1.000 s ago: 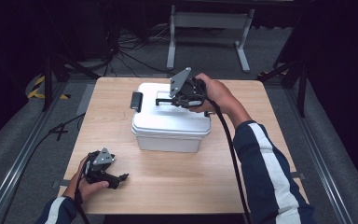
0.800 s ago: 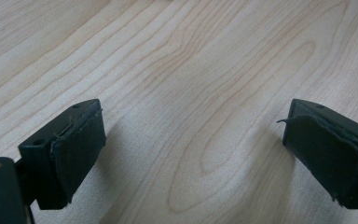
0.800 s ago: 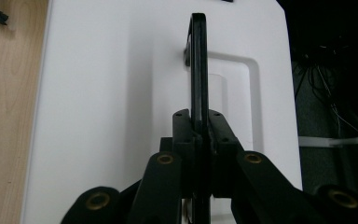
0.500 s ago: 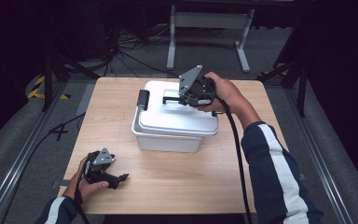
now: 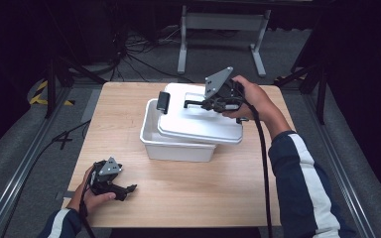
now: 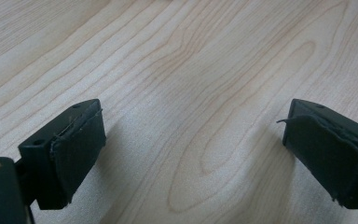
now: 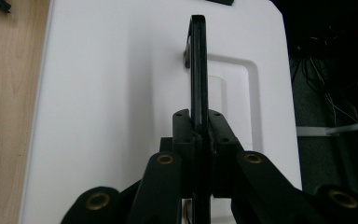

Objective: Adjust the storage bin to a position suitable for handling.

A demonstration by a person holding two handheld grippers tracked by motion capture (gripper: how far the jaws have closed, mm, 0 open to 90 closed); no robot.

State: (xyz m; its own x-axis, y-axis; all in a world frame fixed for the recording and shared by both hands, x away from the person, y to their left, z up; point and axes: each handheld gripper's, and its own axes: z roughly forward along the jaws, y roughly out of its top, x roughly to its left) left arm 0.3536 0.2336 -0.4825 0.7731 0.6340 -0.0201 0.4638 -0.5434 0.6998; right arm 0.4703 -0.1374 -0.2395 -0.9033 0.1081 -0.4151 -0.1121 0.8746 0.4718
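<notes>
A white plastic box [image 5: 151, 136] stands in the middle of the wooden table [image 5: 114, 114]. Its white lid [image 5: 198, 124] is lifted off and shifted right, so the box's left inside shows. My right gripper [image 5: 213, 104] is shut on the lid's thin black handle [image 5: 193, 103]. The right gripper view shows that handle [image 7: 198, 60] on edge, clamped between the jaws of my right gripper [image 7: 199, 135], with the lid [image 7: 112, 93] below. A black latch [image 5: 163, 100] hangs at the lid's left end. My left gripper [image 5: 129, 188] rests on the table at the near left; the left gripper view shows my left gripper [image 6: 191, 144] open over bare wood.
A grey metal stand [image 5: 218, 20] and loose cables [image 5: 139, 49] lie on the floor behind the table. Metal rails [image 5: 25, 163] run along the floor beside the table. Bare wood [image 5: 203, 188] lies in front of the box.
The right gripper has raised the lid by its handle off the box and carried it to the right. The box's left side now lies uncovered. The left gripper has stayed put.
</notes>
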